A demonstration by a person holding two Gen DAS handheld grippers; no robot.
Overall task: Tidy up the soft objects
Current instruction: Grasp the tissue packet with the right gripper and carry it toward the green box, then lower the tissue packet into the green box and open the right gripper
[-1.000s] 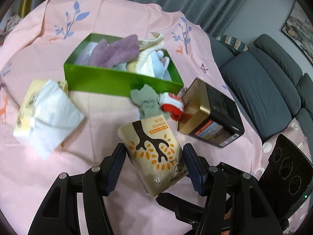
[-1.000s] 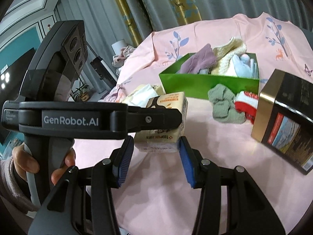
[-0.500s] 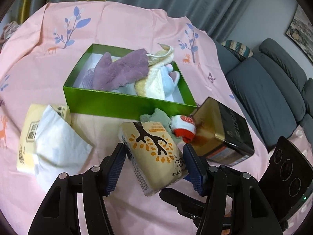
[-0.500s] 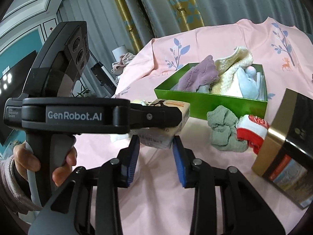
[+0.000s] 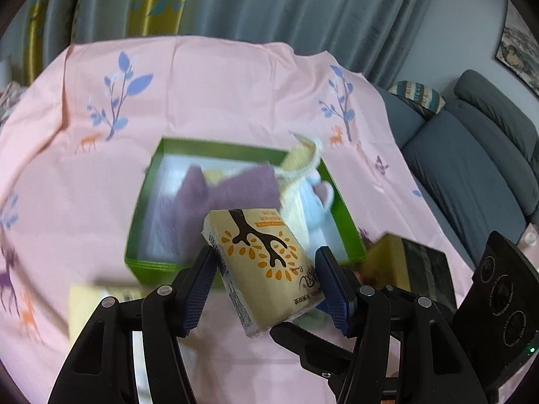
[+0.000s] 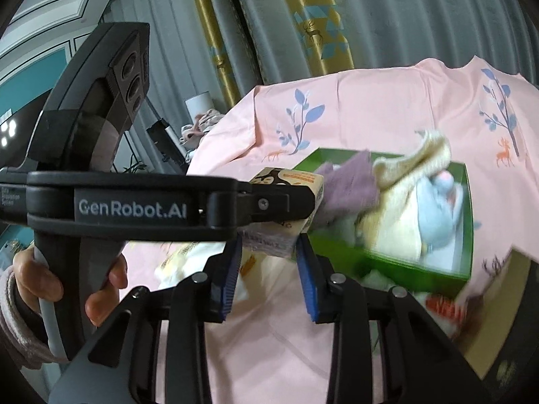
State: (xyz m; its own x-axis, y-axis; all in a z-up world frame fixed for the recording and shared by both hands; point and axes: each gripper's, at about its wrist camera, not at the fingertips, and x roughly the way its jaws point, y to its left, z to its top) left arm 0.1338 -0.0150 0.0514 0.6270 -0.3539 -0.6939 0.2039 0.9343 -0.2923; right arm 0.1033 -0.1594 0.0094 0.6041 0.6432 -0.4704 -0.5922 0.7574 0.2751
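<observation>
My left gripper is shut on a beige tissue pack with a brown tree print and holds it in the air in front of a green box. The box holds a purple cloth, a cream knit and a pale blue soft toy. In the right wrist view the left gripper's body crosses the frame with the pack at its tip. My right gripper is open and empty, just below the pack. The green box lies to its right.
A pink printed cloth covers the table. A gold and black tin stands right of the box. A red and white sock lies by the tin. Another yellow tissue pack lies at the left. A grey sofa is at the right.
My left gripper has lifted the tissue pack off the table and carried it toward the green box. My right gripper has narrowed and followed below it.
</observation>
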